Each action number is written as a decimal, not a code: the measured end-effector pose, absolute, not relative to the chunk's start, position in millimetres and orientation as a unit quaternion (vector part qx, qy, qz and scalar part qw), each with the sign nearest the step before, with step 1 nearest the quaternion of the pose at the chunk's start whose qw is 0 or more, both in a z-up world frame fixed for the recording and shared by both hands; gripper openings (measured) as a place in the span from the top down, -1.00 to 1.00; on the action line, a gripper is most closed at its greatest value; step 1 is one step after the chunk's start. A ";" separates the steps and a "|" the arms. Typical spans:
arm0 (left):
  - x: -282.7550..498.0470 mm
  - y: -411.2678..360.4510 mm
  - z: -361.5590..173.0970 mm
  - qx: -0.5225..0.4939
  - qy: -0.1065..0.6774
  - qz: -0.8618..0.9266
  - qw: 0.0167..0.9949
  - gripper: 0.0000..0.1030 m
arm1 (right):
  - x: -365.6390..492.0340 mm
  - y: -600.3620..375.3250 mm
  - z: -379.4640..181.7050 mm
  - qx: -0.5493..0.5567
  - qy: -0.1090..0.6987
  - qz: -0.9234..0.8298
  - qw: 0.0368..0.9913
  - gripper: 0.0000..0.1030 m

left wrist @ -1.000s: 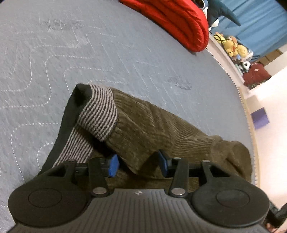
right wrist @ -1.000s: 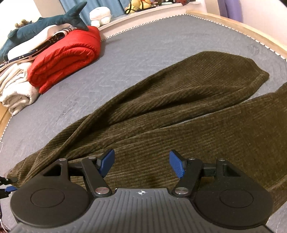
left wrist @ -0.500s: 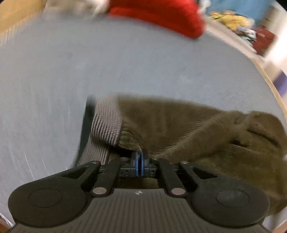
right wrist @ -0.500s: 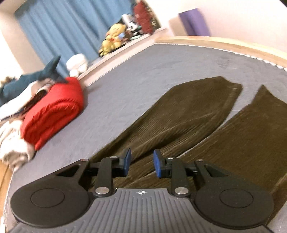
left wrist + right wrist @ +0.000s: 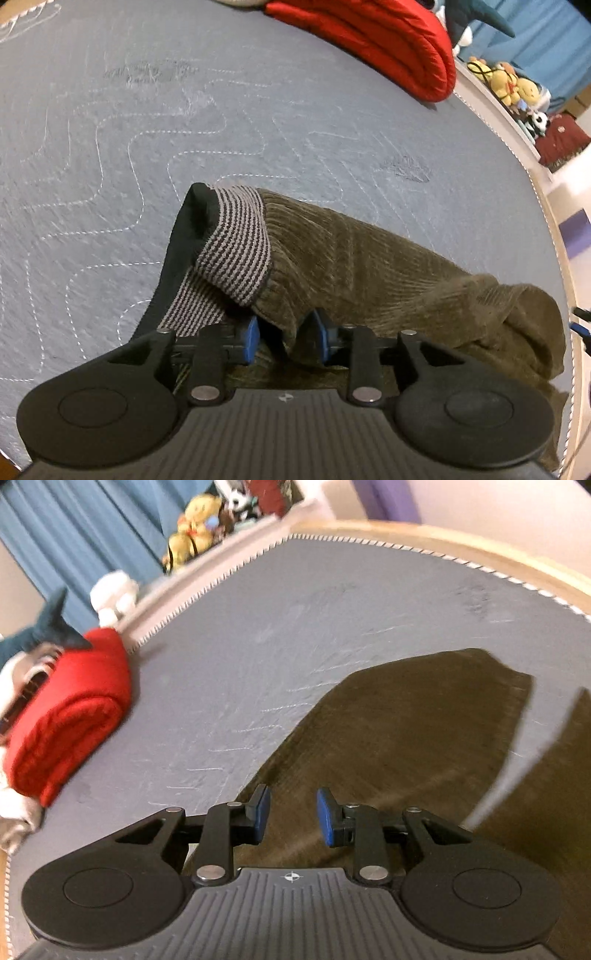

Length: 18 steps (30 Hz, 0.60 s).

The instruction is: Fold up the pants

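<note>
Claws first: my left gripper [image 5: 284, 338] has its blue pads apart, a fold of the olive corduroy pants [image 5: 369, 266] standing between them near the striped waistband lining [image 5: 236, 251], which is turned outward. My right gripper [image 5: 291, 818] is spread too, hovering over one pant leg [image 5: 406, 723]. The pants lie across the grey quilted mattress [image 5: 147, 129], legs reaching toward its far edge. A red rolled blanket [image 5: 66, 716] sits by another edge, stuffed toys [image 5: 192, 524] beyond it.
</note>
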State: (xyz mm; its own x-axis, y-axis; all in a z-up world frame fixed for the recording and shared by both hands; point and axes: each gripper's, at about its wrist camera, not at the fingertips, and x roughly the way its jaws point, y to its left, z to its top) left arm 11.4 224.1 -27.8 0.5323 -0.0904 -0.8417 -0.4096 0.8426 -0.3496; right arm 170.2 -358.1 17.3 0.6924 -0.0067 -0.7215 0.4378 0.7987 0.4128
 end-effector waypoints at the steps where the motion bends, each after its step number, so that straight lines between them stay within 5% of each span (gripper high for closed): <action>1: 13.3 225.1 -29.1 -0.269 0.476 0.097 0.832 0.33 | 188.6 -354.9 10.4 0.281 0.379 -0.128 0.872 0.35; 5: 21.6 224.7 -32.8 -0.269 0.484 0.097 0.827 0.34 | 254.8 -346.9 -20.0 0.246 0.414 -0.121 0.868 -0.10; 8: 26.3 224.0 -31.8 -0.254 0.483 0.098 0.833 0.67 | 292.4 -349.2 -45.5 0.232 0.429 -0.162 0.858 -0.12; 15: 27.2 224.3 -29.1 -0.244 0.478 0.091 0.839 0.75 | 346.2 -353.3 -74.4 0.182 0.457 -0.215 0.844 -0.12; 18: 24.7 224.5 -26.8 -0.241 0.474 0.089 0.842 0.77 | 346.1 -348.6 -76.2 0.144 0.460 -0.238 0.843 0.37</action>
State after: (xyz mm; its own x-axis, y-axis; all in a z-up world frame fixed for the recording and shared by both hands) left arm 24.7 224.5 -26.8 0.5340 -0.0789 -0.8418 -0.3782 0.8682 -0.3213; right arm 346.1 -348.6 -76.2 0.4640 -0.2693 -0.8439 0.5341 0.8451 0.0240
